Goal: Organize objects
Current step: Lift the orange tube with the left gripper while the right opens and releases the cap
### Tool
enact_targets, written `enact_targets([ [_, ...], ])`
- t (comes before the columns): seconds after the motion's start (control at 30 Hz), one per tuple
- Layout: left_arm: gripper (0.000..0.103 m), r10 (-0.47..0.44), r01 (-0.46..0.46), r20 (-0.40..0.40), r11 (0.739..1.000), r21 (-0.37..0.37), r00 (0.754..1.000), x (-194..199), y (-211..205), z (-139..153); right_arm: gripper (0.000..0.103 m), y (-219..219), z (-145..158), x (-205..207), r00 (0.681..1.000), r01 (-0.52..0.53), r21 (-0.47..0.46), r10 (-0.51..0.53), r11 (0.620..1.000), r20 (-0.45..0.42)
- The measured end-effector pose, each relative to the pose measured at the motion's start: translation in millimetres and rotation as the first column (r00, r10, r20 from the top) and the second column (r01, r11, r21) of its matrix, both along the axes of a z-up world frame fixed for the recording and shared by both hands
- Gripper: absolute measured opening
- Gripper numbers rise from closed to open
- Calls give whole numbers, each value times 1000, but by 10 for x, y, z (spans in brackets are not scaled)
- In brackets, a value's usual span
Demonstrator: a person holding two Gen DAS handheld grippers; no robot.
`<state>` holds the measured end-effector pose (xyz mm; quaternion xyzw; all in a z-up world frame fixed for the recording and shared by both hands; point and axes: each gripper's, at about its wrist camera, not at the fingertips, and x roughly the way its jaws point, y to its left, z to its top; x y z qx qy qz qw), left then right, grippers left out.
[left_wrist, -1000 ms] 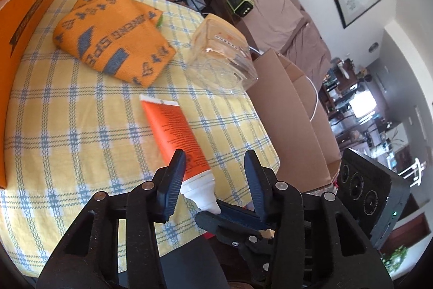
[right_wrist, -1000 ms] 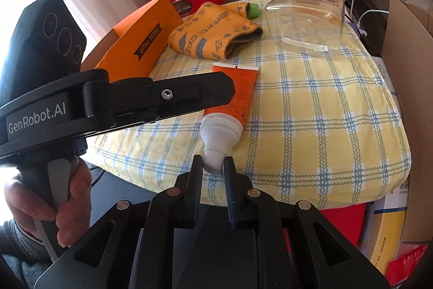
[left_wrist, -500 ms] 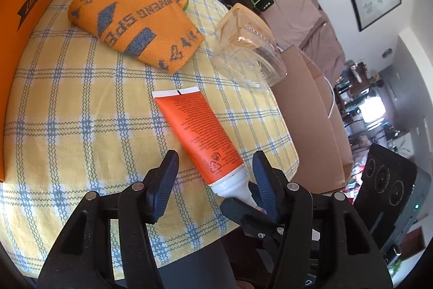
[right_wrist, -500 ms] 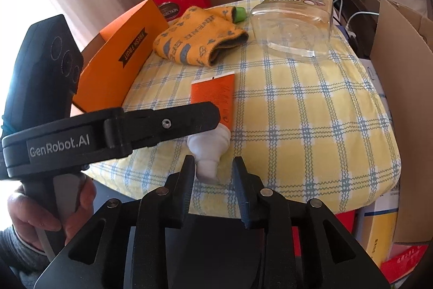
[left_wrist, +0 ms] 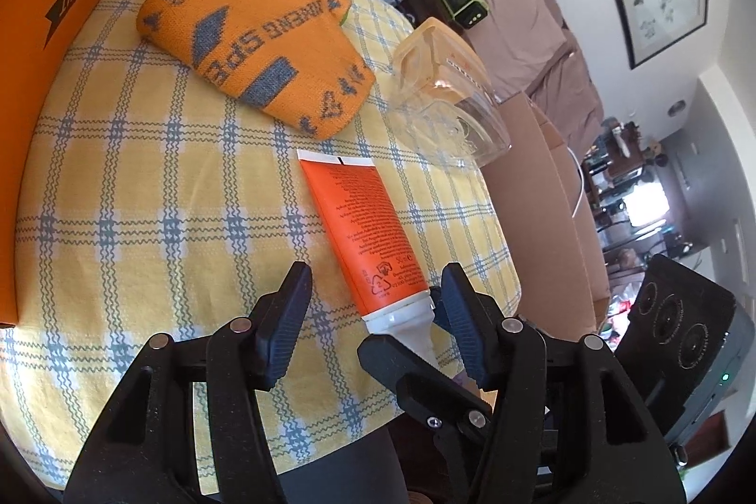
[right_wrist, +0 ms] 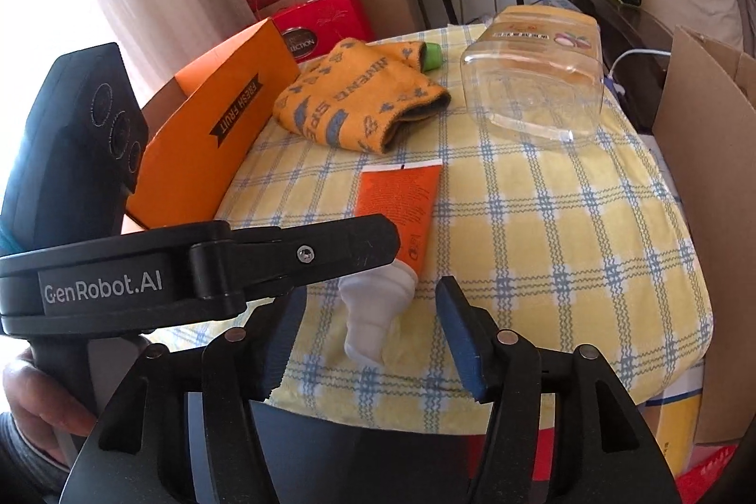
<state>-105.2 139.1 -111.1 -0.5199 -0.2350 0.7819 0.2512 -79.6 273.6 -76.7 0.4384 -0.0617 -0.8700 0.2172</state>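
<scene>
An orange tube [left_wrist: 364, 230] with a white cap [right_wrist: 373, 315] lies on the yellow checked tablecloth [right_wrist: 567, 244], cap toward the near edge. My right gripper [right_wrist: 371, 336] has its jaws opening, with the cap between them and the pads off it. My left gripper [left_wrist: 373, 315] is open over the tube's cap end, which sits close to its right finger [left_wrist: 456, 305]. In the right wrist view the left gripper's black arm [right_wrist: 283, 253] crosses in front of the tube. A folded orange knit cloth [left_wrist: 255, 41] lies behind the tube.
A clear plastic jar [right_wrist: 534, 79] lies on its side at the back right. An orange "FRESH FRUIT" box [right_wrist: 217, 135] stands along the left. A green cap [right_wrist: 432, 55] peeks from behind the cloth. Cardboard [right_wrist: 699, 173] stands right of the table. Red boxes [right_wrist: 326, 22] sit behind.
The right gripper was shut on the white cap and has let it go, its jaws now wide apart. The left jaws have widened, and the left gripper has shifted along the tube.
</scene>
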Motion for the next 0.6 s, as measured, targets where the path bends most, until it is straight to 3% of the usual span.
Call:
enact_targets([
  [0.13, 60, 7, -7, 2, 1000, 9, 1000, -16, -52, 1, 57, -73, -36, -79, 1000, 9, 12, -9, 1000, -1],
  [0.2, 62, 1, -1, 2, 1000, 10, 1000, -22, -48, 5, 52, -110, -63, -91, 1000, 6, 16, -6, 1000, 1],
  [0.27, 64, -4, 4, 1, 1000, 9, 1000, -19, -39, 13, 39, -123, -70, -91, 1000, 9, 33, -9, 999, -7],
  [0.53, 62, -33, 32, 23, 998, 58, 999, -7, 16, -6, 38, -16, -9, -64, 999, -13, -88, 16, 996, 29],
  [0.6, 55, -33, 32, 23, 998, 53, 999, 8, 17, -1, 38, -41, 38, -38, 1000, -18, -65, 19, 998, 17],
])
